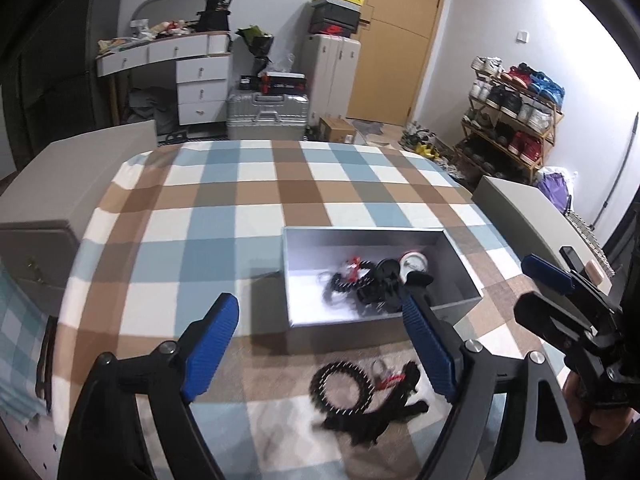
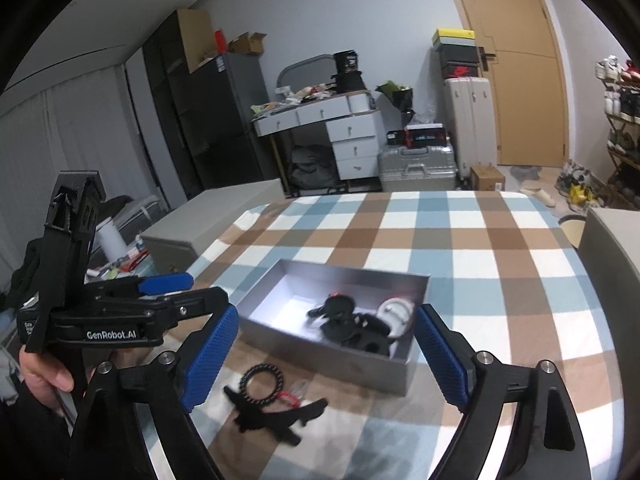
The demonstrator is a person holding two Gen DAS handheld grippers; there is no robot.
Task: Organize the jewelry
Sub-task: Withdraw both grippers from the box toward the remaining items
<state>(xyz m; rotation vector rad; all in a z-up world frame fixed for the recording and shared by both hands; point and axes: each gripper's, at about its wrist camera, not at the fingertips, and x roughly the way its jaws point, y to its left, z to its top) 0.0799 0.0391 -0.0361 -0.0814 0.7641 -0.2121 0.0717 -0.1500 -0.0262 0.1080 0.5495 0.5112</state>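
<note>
Checked cloth (image 1: pixel 224 216) covers the table. Behind it: white desk (image 1: pixel 188 60) piled with clutter, silver suitcase (image 1: pixel 267 116) lying flat, white suitcase (image 1: pixel 332 76) upright with shoeboxes (image 1: pixel 337 12) on top, wooden door (image 1: pixel 396 36), shoe rack (image 1: pixel 516 120) at right.

Blue-brown-white checked tablecloth (image 1: pixel 280 184), grey box (image 1: pixel 460 264)

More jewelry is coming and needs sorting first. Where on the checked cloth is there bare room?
The checked cloth is bare beyond and left of the grey box. The box's left half is free; its right half is piled. Near the front edge, the black beaded piece crowds the cloth.
</note>
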